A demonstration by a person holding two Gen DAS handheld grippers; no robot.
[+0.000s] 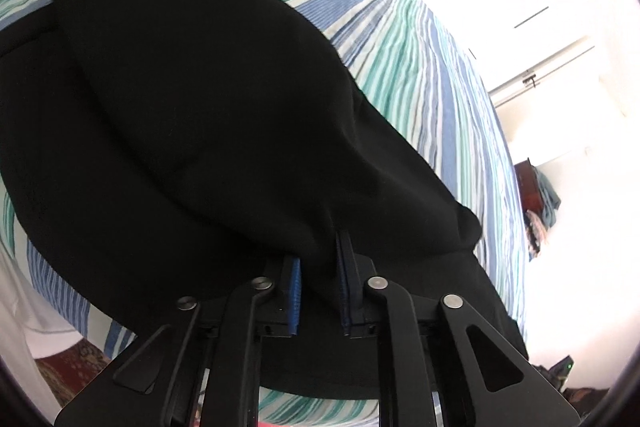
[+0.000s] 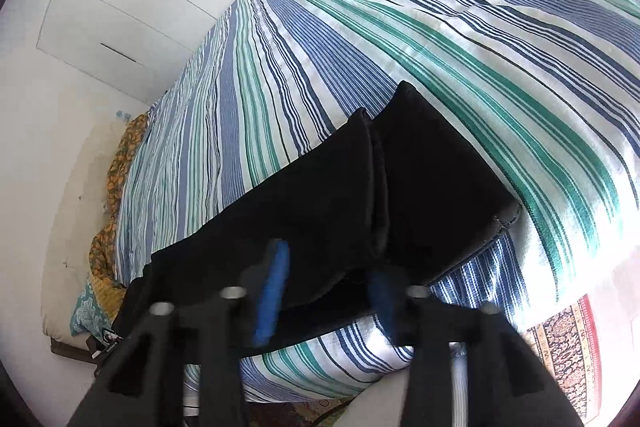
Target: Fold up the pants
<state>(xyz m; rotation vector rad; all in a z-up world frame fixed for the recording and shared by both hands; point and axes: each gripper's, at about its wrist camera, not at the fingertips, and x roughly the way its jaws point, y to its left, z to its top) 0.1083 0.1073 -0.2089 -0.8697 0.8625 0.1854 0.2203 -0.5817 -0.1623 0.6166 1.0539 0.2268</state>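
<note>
The black pants (image 2: 360, 195) are spread on the striped bed cover (image 2: 480, 39), their long axis running away from the near edge of the bed, both legs side by side with a seam line between them. In the right wrist view the right tool (image 2: 328, 291) is seen at the near end of the garment; a gap shows between its blue pads (image 2: 272, 291), though motion blur makes it hard to judge, and the jaws are probably pinched on a thin edge of cloth. In the left wrist view the left tool (image 1: 320, 291) is nearly closed, with dark fabric bunched between and over its ribbed pads, so the near hem appears to be held. The pants (image 1: 200, 107) lie ahead of both tools. The cloth looks matte, soft and limp; the bed cover is woven in blue, green and white stripes
</note>
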